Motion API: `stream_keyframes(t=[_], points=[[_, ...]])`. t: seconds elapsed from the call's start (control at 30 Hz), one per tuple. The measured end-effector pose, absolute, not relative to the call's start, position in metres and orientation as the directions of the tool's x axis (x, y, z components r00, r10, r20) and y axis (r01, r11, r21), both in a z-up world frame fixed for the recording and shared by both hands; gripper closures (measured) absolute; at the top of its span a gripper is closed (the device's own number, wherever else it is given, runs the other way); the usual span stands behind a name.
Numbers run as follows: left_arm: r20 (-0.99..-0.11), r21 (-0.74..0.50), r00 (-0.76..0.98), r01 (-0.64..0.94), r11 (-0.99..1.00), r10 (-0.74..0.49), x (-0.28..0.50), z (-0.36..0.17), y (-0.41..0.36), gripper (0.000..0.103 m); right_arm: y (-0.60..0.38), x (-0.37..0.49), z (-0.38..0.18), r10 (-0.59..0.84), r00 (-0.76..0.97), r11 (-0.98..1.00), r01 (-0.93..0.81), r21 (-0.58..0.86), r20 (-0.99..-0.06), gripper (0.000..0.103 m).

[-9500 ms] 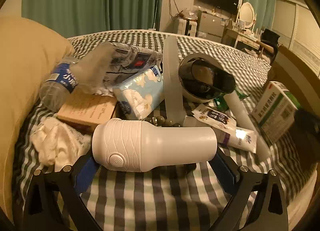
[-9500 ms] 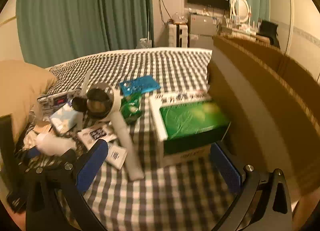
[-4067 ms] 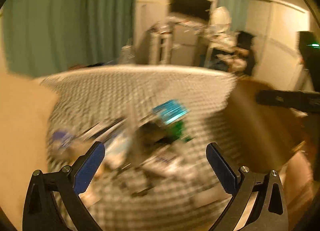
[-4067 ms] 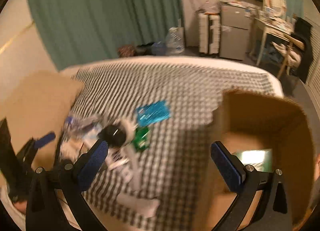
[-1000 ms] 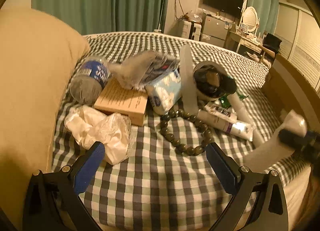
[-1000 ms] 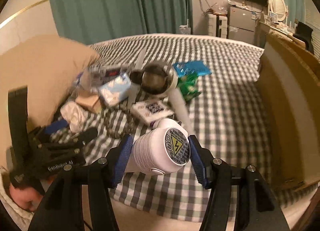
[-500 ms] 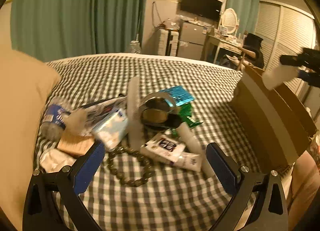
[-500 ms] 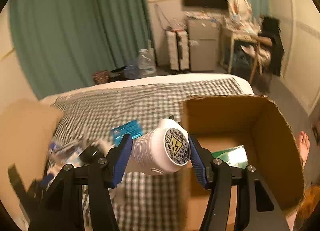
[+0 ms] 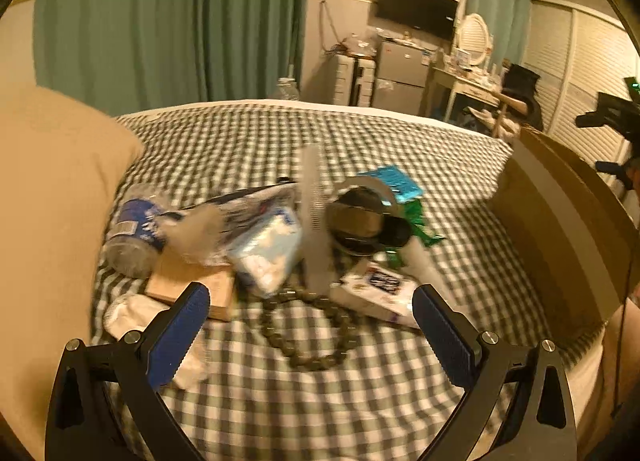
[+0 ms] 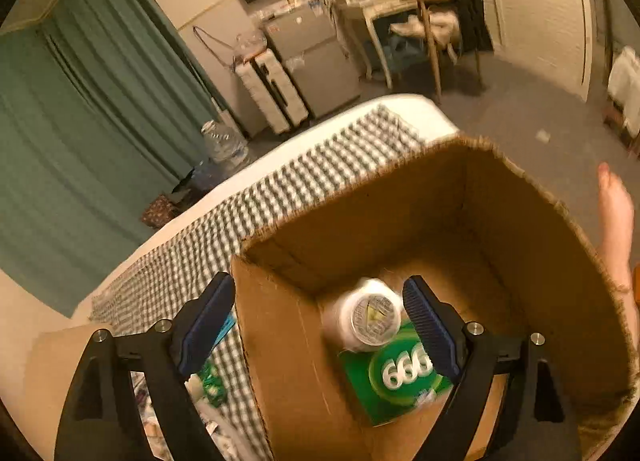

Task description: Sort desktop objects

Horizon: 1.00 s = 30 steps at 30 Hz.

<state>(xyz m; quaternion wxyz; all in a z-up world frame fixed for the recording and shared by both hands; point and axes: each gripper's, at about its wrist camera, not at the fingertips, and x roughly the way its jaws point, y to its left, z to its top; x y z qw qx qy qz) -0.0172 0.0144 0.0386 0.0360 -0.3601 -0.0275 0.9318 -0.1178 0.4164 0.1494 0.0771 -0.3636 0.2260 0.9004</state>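
Observation:
My right gripper (image 10: 320, 325) is open above the cardboard box (image 10: 520, 229). A white cylinder (image 10: 366, 315) is inside the box, blurred, over a green carton (image 10: 400, 377). My left gripper (image 9: 312, 325) is open and empty over the checkered bed (image 9: 280, 401). Before it lie a bead string (image 9: 312, 329), a tissue pack (image 9: 268, 249), a water bottle (image 9: 132, 233), a brown box (image 9: 188, 285), crumpled tissue (image 9: 132, 313), a white tube (image 9: 372, 289), a round mirror (image 9: 360, 221) and a blue packet (image 9: 392, 181).
The cardboard box also shows at the right of the left wrist view (image 9: 560, 229), with the right gripper above it (image 9: 616, 121). A tan pillow (image 9: 48, 201) lies at the left. A bare foot (image 10: 616, 213) is beside the box.
The right gripper has opened and let go of the white cylinder, which has dropped into the box. The left gripper has drawn back slightly over the bed.

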Motion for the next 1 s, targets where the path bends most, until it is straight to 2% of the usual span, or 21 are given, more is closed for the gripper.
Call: stream_keyframes(t=[0.17,0.27,0.33,0.5,0.63,0.77,0.87,1.0], points=[[-0.681,-0.077,-0.731,0.008,-0.997,0.047,-0.028,0.029,-0.010,0.000,0.355,-0.125,0.170,-0.098,-0.766,-0.945,-0.129,0.300,-0.635,0.017],[-0.685,-0.090,-0.728,0.051,-0.995,0.025,-0.035,0.023,-0.023,0.000,0.296,-0.127,0.162,-0.187,-0.750,-0.966,0.024,0.256,-0.634,0.016],[-0.685,-0.105,-0.728,0.066,-0.992,0.024,-0.037,0.019,-0.029,0.000,0.249,-0.126,0.141,-0.259,-0.715,-0.962,0.134,0.236,-0.650,0.016],[-0.692,-0.064,-0.721,0.094,-0.993,-0.024,-0.037,0.004,-0.040,0.000,0.165,-0.121,0.065,-0.323,-0.583,-0.944,0.255,0.210,-0.745,0.016],[-0.683,-0.038,-0.729,0.086,-0.996,-0.037,-0.037,-0.001,-0.040,0.000,0.132,-0.120,0.034,-0.314,-0.543,-0.942,0.280,0.185,-0.779,0.016],[-0.683,-0.009,-0.729,0.059,-0.998,-0.037,-0.039,-0.008,-0.031,0.000,0.120,-0.136,0.030,-0.289,-0.541,-0.949,0.270,0.162,-0.790,0.016],[-0.693,-0.016,-0.720,0.058,-0.998,-0.031,-0.041,-0.015,-0.030,0.000,0.115,-0.142,0.028,-0.291,-0.530,-0.947,0.275,0.163,-0.796,0.016],[-0.706,-0.042,-0.708,0.066,-0.997,-0.017,-0.043,-0.020,-0.032,0.000,0.102,-0.144,0.014,-0.217,-0.507,-0.960,0.265,0.089,-0.834,0.016]])
